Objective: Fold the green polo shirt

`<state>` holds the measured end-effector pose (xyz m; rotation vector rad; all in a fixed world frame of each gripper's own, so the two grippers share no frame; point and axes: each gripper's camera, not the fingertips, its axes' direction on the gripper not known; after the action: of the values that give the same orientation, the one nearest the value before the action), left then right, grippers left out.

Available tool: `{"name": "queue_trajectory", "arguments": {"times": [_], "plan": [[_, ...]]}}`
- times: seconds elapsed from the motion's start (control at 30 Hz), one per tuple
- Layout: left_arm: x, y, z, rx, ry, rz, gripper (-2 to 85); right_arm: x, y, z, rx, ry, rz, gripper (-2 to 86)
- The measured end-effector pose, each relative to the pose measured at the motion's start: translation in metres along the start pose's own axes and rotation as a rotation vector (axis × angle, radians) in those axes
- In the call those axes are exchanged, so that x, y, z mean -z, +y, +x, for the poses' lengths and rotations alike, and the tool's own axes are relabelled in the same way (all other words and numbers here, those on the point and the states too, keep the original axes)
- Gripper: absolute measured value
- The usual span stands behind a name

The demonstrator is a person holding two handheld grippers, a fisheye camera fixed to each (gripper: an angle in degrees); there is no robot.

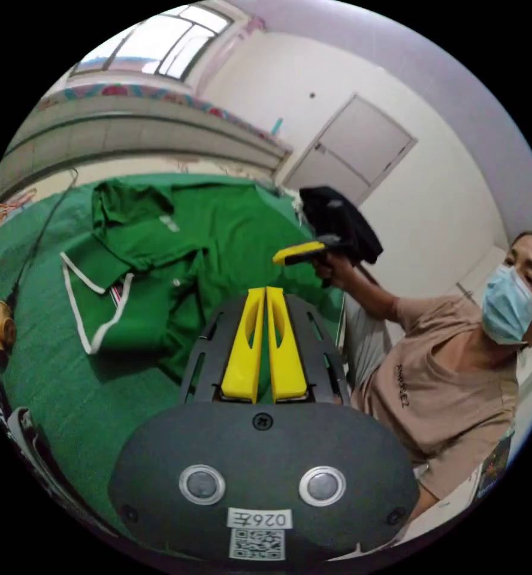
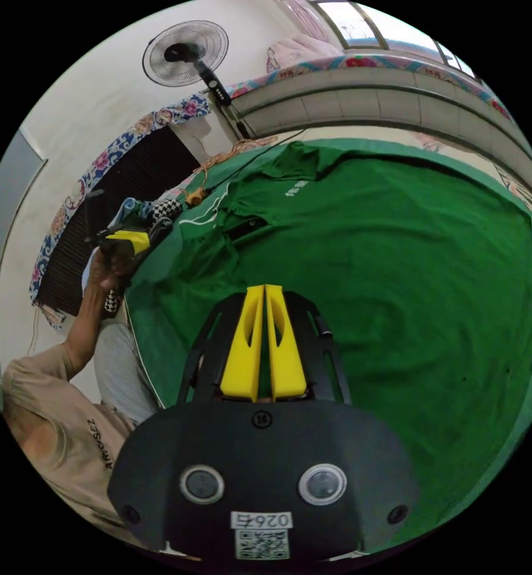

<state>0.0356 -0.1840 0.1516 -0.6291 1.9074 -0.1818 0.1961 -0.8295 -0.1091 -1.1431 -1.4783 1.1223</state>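
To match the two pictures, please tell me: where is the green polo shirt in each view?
Left gripper view: polo shirt lies left of centre, above the shut jaws.
Right gripper view: polo shirt lies upper centre, beyond the jaws.
Shared landmark: the green cloth under it.

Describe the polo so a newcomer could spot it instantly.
Start at the big green cloth covering the surface below the window. The polo lies rumpled on it, same green. Its white-trimmed collar and small white chest print set it apart from the cloth.
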Motion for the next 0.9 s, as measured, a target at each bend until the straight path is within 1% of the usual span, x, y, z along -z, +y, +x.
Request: {"name": "queue_trajectory", "arguments": {"times": [0.03, 0.1, 0.17, 0.23, 0.3, 0.43, 0.47, 0.53, 0.6, 0.7, 0.77, 0.8, 0.87, 0.9], "plan": [[0.017, -0.005, -0.011, 0.03, -0.013, 0.115, -0.3, 0.005, -0.007, 0.006, -0.006, 0.001, 0.025, -0.9], [0.035, -0.018, -0.034, 0.073, -0.059, 0.244, 0.9, 0.005, -0.024, 0.016, -0.012, 0.008, 0.033, -0.9], [0.04, -0.04, -0.065, 0.114, -0.081, 0.253, 4.7, -0.003, -0.054, 0.03, 0.001, 0.032, 0.023, -0.8], [0.032, -0.075, -0.107, 0.178, -0.071, 0.206, 7.7, -0.013, -0.082, 0.042, 0.004, 0.047, 0.001, -0.4], [0.02, -0.098, -0.133, 0.201, -0.093, 0.182, 7.9, -0.025, -0.111, 0.059, -0.011, 0.04, -0.009, 0.7], [-0.014, -0.14, -0.188, 0.296, -0.046, 0.128, 8.4, -0.057, -0.175, 0.106, -0.077, 0.01, -0.061, 5.0], [-0.02, -0.145, -0.195, 0.321, -0.062, 0.104, 9.0, -0.066, -0.19, 0.121, -0.105, 0.009, -0.066, 5.6], [-0.04, -0.163, -0.219, 0.386, -0.165, 0.007, 12.4, -0.076, -0.208, 0.139, -0.135, 0.016, -0.066, 6.0], [-0.049, -0.174, -0.234, 0.41, -0.222, -0.022, 13.7, -0.082, -0.222, 0.156, -0.16, 0.02, -0.049, 6.4], [-0.061, -0.19, -0.256, 0.44, -0.2, -0.055, 14.7, -0.093, -0.238, 0.182, -0.206, -0.014, -0.041, 7.4], [-0.073, -0.201, -0.266, 0.452, -0.184, -0.096, 13.9, -0.104, -0.246, 0.202, -0.24, -0.068, -0.052, 6.7], [-0.082, -0.21, -0.271, 0.447, -0.195, -0.137, 11.6, -0.106, -0.248, 0.206, -0.247, -0.077, -0.054, 5.8], [-0.095, -0.223, -0.275, 0.439, -0.255, -0.217, 6.4, -0.111, -0.253, 0.224, -0.261, -0.089, -0.06, 0.6], [-0.102, -0.231, -0.277, 0.434, -0.312, -0.265, 2.7, -0.111, -0.255, 0.228, -0.264, -0.085, -0.061, 0.1]]}}
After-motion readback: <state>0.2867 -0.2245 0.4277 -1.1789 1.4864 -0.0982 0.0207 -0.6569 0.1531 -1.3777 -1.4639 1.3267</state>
